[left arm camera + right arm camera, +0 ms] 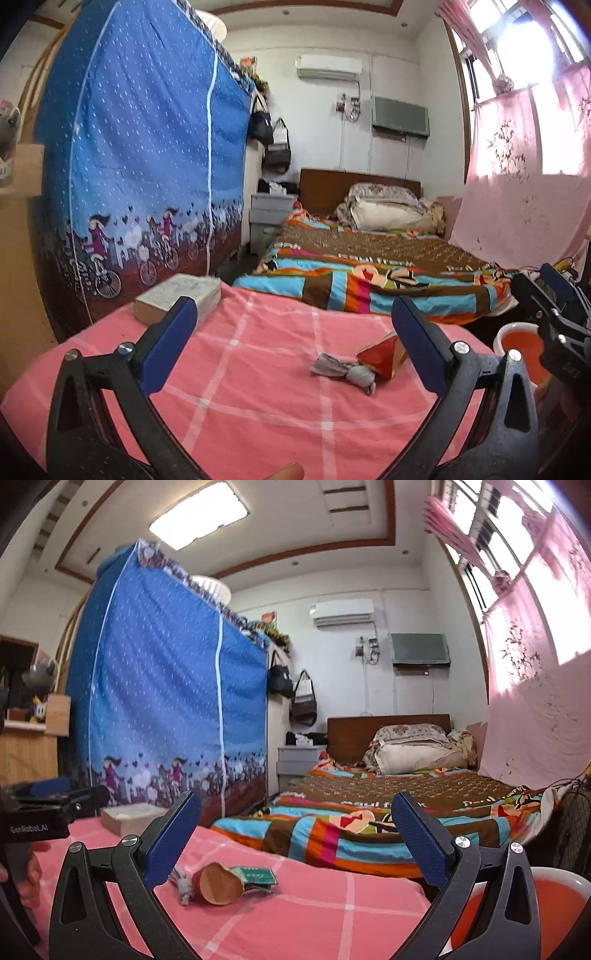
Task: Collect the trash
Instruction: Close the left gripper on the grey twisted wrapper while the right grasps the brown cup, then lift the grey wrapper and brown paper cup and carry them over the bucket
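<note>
The trash lies on the pink checked cloth (258, 398) covering the tabletop, lower centre of both views. It comprises three items in a tight cluster: a crumpled grey wrapper (345, 371), a red-and-brown paper cup (380, 354) lying on its side, touching the wrapper, and a green printed packet (255, 877) just beside the cup's mouth in the right wrist view. No claw touches any item.

The left claw (293, 334) is spread wide with nothing between its blue pads (170, 343); the trash lies ahead of it, towards its right finger. The right claw (295, 834) is likewise spread wide and unloaded, the trash near its left finger.

A white bin with an orange liner (517, 350) stands at lower right. A closed book (181, 297) rests at the cloth's far left edge. Beyond lie a bed (369, 266) and a blue fabric wardrobe (147, 147).
</note>
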`<state>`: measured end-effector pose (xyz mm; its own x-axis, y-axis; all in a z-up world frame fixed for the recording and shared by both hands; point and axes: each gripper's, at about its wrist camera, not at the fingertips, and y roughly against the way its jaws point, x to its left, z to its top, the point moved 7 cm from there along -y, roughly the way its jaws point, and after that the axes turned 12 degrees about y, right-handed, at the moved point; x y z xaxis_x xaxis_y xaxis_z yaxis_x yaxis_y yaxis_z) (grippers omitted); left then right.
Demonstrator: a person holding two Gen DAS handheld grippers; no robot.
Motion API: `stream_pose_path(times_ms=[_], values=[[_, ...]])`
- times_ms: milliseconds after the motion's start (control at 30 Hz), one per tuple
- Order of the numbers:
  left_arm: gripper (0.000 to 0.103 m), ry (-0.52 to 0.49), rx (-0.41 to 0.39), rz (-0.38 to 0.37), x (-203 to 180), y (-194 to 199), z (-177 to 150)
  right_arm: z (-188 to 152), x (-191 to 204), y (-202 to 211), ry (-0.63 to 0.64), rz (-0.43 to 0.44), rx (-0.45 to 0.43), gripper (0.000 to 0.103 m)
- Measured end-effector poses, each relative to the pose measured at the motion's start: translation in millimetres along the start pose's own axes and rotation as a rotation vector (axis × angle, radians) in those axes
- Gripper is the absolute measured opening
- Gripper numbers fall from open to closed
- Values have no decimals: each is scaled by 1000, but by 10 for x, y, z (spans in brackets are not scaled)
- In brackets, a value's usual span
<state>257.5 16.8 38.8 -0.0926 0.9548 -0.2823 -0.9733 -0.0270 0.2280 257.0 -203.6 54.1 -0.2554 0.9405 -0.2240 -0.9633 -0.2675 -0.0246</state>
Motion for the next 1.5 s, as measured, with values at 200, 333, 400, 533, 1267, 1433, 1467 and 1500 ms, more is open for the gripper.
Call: stream_pose_path(times_ms=[200, 333, 400, 533, 1267, 1433, 1467, 1500], values=[[102, 21, 158, -34, -17, -294, -149, -118, 65, -254, -8, 58, 104, 103], [82, 7, 278, -38, -82, -503, -307, -238, 116, -423, -15, 109, 198, 103], [69, 9, 344, -50, -112, -592, -394, -304, 162, -518, -20, 144, 250, 100], [54, 48, 435, -82, -143, -715, -503, -430, 243, -640, -31, 211, 338, 92], [3, 122, 539, -116, -190, -831, -608, -591, 673, -873, -70, 448, 486, 50], [3, 90, 507, -99, -175, -780, -569, -670, 777, -907, -69, 481, 539, 45], [3, 91, 507, -96, -160, -785, -562, -679, 782, -902, -71, 482, 545, 45], [3, 93, 506, -93, -150, -784, -559, -687, 779, -891, -71, 481, 547, 45]])
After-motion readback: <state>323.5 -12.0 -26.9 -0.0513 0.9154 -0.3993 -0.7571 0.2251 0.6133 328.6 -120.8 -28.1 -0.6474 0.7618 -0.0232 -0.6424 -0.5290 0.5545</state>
